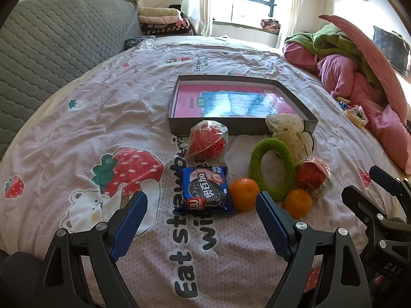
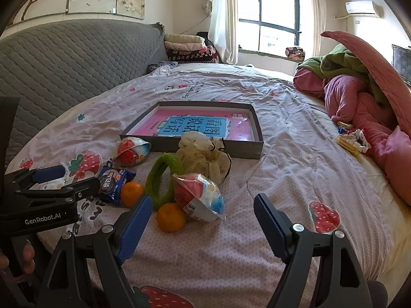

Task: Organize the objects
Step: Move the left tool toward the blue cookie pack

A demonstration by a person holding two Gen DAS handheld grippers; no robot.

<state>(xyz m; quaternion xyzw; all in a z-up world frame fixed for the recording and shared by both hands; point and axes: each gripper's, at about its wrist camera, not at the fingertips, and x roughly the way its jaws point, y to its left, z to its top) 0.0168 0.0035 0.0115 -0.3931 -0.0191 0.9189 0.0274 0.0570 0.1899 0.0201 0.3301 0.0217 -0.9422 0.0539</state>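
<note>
- The left tool (image 1: pixel 201 222) hovered over the bed's pale sheet printed with strawberries (image 1: pixel 102 118), tilted downward, its blue-padded jaws spread wide with nothing between them.
- The right tool (image 2: pixel 200 224) hung likewise over the sheet, jaws spread wide and empty.
- A shallow grey cardboard box (image 1: pixel 203 127) lay on the bed beyond the loose items, holding a pink and blue book (image 2: pixel 195 125).
- A blue packet of chocolate sandwich cookies (image 1: pixel 204 190) lay just ahead of the left tool, beside a small orange mandarin (image 1: pixel 244 193).
- A second mandarin (image 1: pixel 298 202) sat close to the right of the first, touching a fuzzy green ring (image 1: pixel 272 169) that stood on edge between them.
- A red snack cup in clear wrap (image 1: pixel 208 140) rested near the box's front wall.
- Another wrapped red and white cup (image 2: pixel 199 196) lay tilted beside the second mandarin.
- A cream ruffled fabric bundle (image 2: pixel 205 157) leaned against the box's near corner, behind the green ring.
- A heap of pink and green bedding (image 1: pixel 359 77) lay well apart, at the bed's right edge.
</note>
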